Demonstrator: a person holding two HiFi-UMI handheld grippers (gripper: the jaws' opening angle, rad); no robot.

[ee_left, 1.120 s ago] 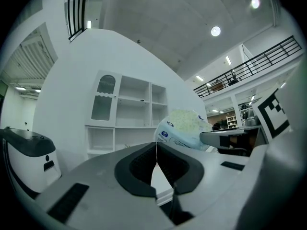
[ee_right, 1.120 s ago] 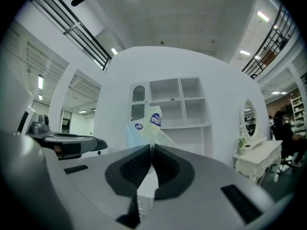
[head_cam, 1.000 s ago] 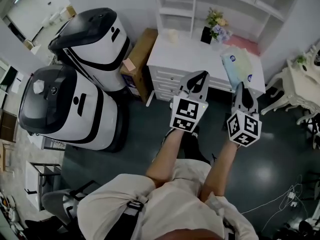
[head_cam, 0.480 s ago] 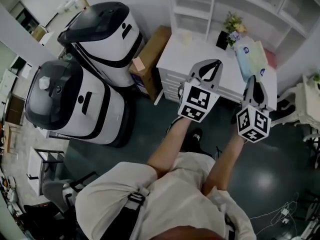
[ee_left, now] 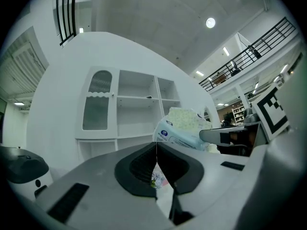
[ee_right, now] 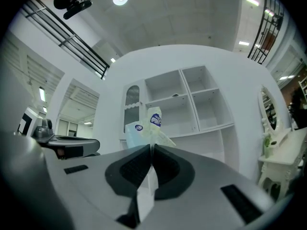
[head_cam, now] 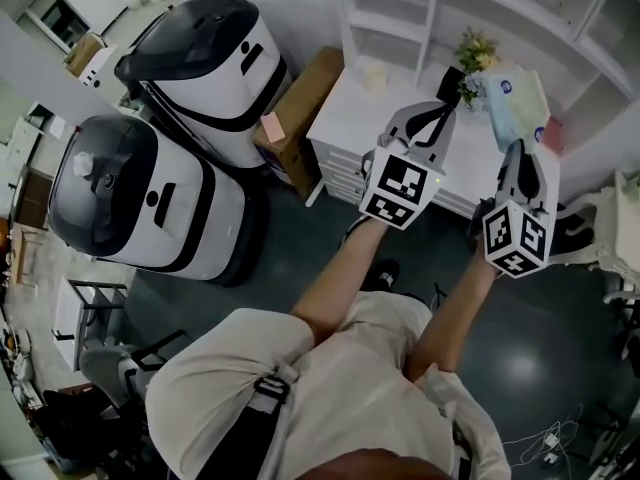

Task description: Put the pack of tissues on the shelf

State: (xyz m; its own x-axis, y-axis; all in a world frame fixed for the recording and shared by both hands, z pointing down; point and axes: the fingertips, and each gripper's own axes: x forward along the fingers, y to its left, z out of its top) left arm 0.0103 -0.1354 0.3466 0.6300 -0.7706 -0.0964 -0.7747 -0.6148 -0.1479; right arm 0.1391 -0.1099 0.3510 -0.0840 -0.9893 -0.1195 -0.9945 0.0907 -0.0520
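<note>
Pack of tissues (head_cam: 515,103), qty 1: light blue-green wrap w/ blue oval logos. It is held in the air by one edge in the right gripper (head_cam: 519,148). It is seen over the right end of the white desk (head_cam: 345,118), clear of the desk top and in front of the white shelf unit (head_cam: 400,13). It is not resting on any shelf. In the right gripper view the pack stands up from the jaw tips, against the unit's open compartments.

Grippers, qty 2. Right gripper: jaws closed tight, w/ a thin edge of the pack pinched between them. Left gripper (head_cam: 432,116): jaws brought together, nothing gripped. It is held beside the right one, over the desk. Marker cubes, qty 2, one per gripper.

Desk top, items noted:
- bunch of flowers (head_cam: 475,53), qty 1, just left of the pack
- cream-coloured object (head_cam: 375,73), qty 1, type not determined
- pink item (head_cam: 553,133), qty 1, partly hidden by the pack

Floor, left of desk:
- cardboard box (head_cam: 300,98), qty 1, set against the desk side
- white-and-black machines, qty 2 (head_cam: 205,63) (head_cam: 140,193), side by side next to the box
</note>
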